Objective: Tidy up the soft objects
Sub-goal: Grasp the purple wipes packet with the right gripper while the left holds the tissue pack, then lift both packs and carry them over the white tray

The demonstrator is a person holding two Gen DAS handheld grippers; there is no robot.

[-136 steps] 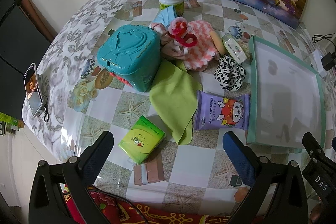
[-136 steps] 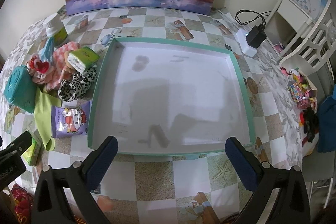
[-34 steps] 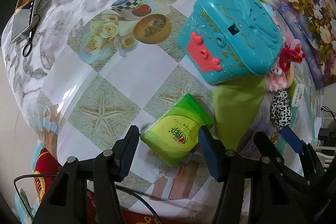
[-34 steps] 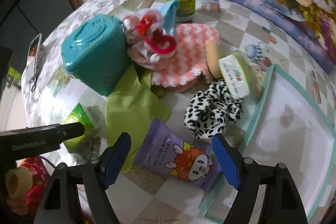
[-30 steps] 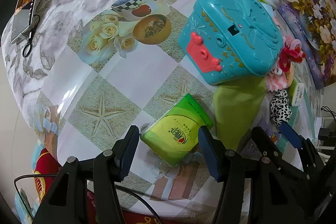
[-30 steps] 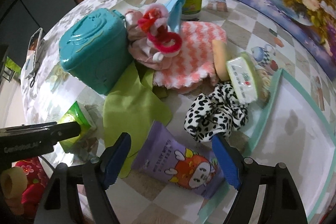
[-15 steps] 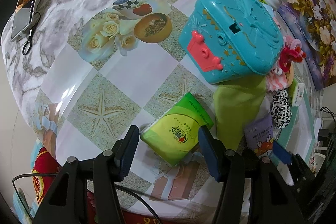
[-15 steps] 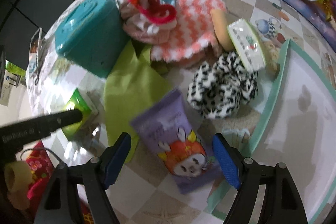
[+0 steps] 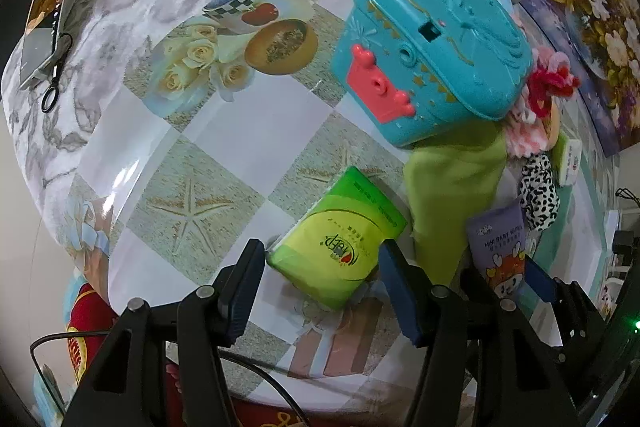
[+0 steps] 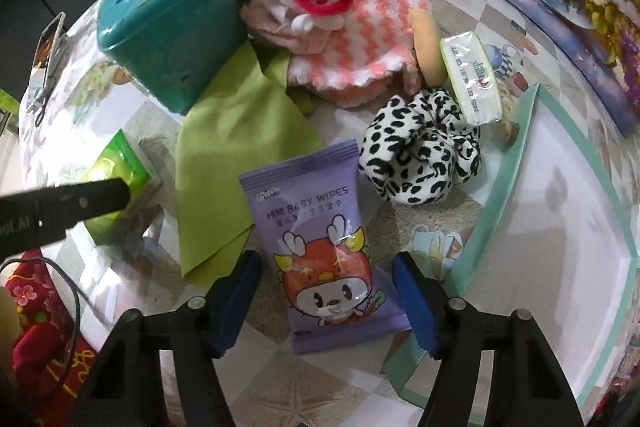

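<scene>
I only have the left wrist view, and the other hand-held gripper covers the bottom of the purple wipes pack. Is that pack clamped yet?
Observer: Not yet. In the right wrist view, the purple wipes pack sits between the jaws of the right hand-held gripper. The jaws have just been closing, but one pad stands clear of the pack.
Operator: Anything in the tray?
Observer: The tray shows only faint marks on its white floor and no objects, as far as the view reaches.
Operator: And the white pack by the scrunchie?
Observer: The near end of the white tissue pack lies on the leopard scrunchie.
</scene>
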